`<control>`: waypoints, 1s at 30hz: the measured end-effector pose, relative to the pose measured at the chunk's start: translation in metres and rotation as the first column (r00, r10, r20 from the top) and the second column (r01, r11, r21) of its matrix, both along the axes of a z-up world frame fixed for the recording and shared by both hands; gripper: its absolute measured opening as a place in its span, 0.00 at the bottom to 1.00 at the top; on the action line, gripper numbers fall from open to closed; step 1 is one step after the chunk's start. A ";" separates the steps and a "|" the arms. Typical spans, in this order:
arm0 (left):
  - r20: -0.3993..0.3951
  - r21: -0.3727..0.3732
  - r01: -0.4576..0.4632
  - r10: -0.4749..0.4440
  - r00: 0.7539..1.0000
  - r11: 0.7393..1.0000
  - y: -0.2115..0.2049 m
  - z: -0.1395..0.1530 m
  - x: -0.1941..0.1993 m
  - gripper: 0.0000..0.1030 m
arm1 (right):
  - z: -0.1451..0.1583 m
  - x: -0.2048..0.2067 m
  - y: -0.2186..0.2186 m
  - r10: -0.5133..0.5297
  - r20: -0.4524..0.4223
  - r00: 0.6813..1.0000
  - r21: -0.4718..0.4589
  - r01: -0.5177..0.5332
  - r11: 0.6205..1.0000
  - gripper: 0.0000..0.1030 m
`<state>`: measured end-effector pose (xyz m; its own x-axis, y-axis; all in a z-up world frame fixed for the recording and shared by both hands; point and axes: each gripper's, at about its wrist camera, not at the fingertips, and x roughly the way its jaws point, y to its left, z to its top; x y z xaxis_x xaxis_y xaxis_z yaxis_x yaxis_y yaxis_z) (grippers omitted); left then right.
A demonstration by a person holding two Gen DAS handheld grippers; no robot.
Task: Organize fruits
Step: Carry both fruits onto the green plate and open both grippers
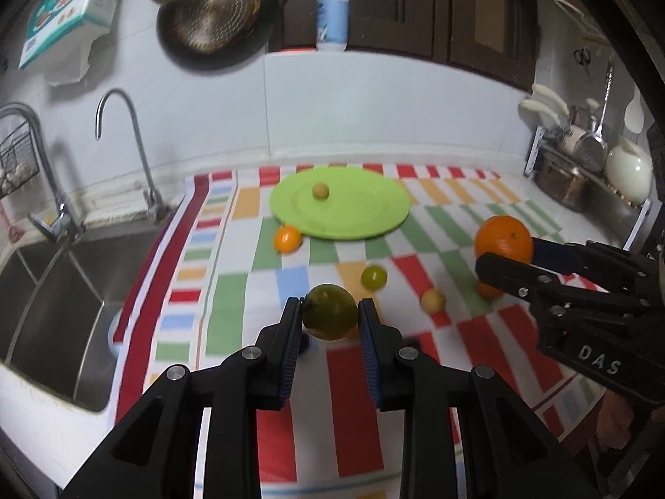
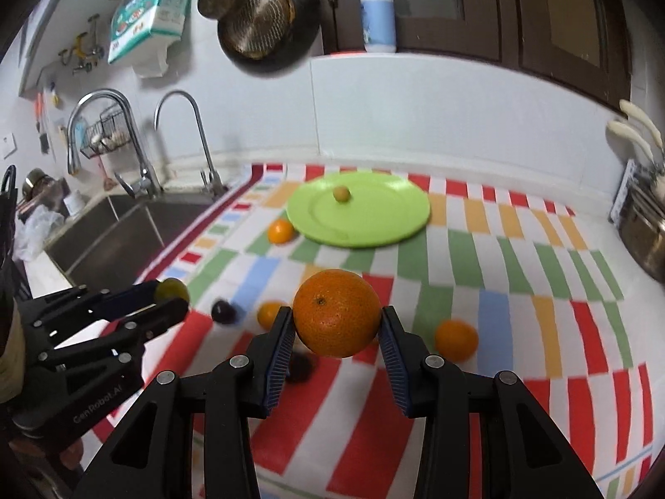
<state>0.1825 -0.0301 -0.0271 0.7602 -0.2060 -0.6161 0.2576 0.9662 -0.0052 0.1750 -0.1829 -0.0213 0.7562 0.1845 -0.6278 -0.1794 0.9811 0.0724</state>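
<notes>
Left hand-held gripper point(image 1: 329, 319) clamps green fruit point(image 1: 329, 312); right hand-held gripper point(image 2: 336, 328) clamps orange point(image 2: 336, 312). I carry both toward plate point(image 2: 386, 224) at 12 o'clock, lower gently, release beside small yellow fruit point(image 2: 341, 194).

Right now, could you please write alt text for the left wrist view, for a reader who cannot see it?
The left gripper holds a dark green fruit above a striped cloth. At right, the right gripper holds a large orange. Behind lies a green plate with one small yellow fruit; a sink is at left.
</notes>
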 end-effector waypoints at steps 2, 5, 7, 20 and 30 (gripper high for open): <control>0.018 0.001 0.012 -0.012 1.000 1.000 -0.001 0.008 0.007 0.27 | 0.007 0.006 0.001 0.003 0.013 1.000 0.007 -0.003 1.000 0.41; 0.039 0.001 0.035 -0.035 0.999 0.999 -0.004 0.019 0.020 0.27 | 0.015 0.017 0.002 0.004 0.026 1.000 0.019 -0.005 1.000 0.41; 0.046 -0.007 0.051 -0.051 0.998 0.999 -0.006 0.025 0.030 0.27 | 0.018 0.025 0.002 0.000 0.038 0.999 0.013 -0.001 1.000 0.41; 0.035 -0.019 0.131 -0.130 0.991 0.991 -0.016 0.037 0.109 0.27 | 0.026 0.092 0.004 -0.032 0.047 0.998 -0.010 0.032 0.999 0.41; -0.065 -0.042 0.152 -0.155 0.986 0.987 -0.018 0.026 0.183 0.27 | 0.011 0.167 -0.005 -0.062 -0.051 0.997 0.036 0.064 0.997 0.41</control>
<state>0.3652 -0.0483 -0.0015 0.6743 -0.3403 -0.6553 0.4004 0.9142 -0.0627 0.3423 -0.1877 -0.0100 0.7348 0.1616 -0.6588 -0.1122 0.9868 0.1170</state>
